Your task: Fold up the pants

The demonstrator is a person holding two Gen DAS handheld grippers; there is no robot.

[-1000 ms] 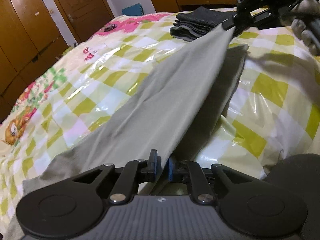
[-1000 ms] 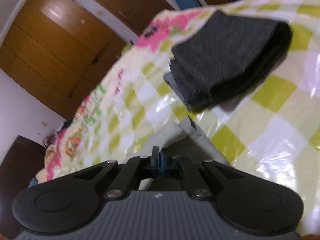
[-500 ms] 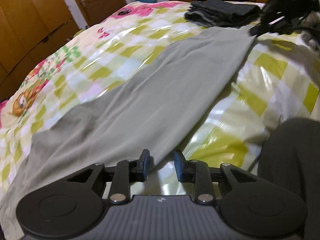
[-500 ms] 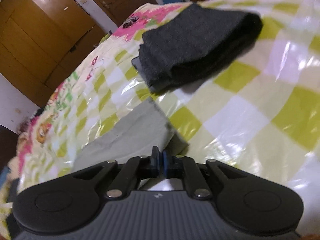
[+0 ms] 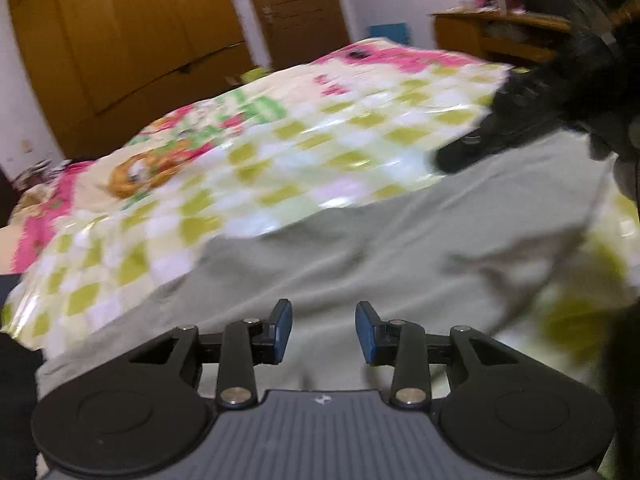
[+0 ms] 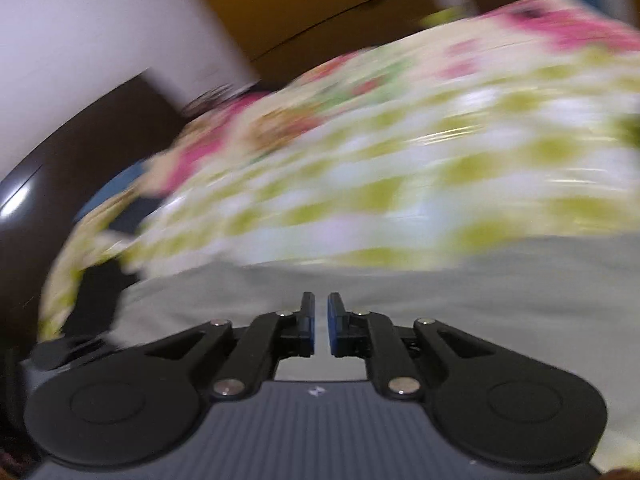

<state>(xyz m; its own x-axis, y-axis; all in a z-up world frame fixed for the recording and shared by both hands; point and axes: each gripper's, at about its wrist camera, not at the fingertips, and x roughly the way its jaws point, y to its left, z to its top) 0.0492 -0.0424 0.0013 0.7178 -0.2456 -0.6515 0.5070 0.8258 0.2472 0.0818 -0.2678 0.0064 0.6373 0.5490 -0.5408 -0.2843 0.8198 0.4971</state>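
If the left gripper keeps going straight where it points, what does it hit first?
Most likely the grey pants lying on the bedcover. The left gripper is opening, nothing between its fingers; depth is unclear.

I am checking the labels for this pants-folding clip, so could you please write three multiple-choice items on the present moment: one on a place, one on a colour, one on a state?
1. Where do the pants lie?
A. on the checked bedspread
B. on the floor
C. over a chair

2. What colour are the pants?
A. dark blue
B. pale grey-beige
C. red

3. How does the left gripper stand?
A. clamped on a pants leg
B. apart, with no cloth between the pads
C. out of view

Answers:
1. A, the cloth is spread flat on the bed cover.
2. B, both wrist views show pale grey-beige fabric.
3. B, the jaws are opening and the pants lie beyond the blue pads.
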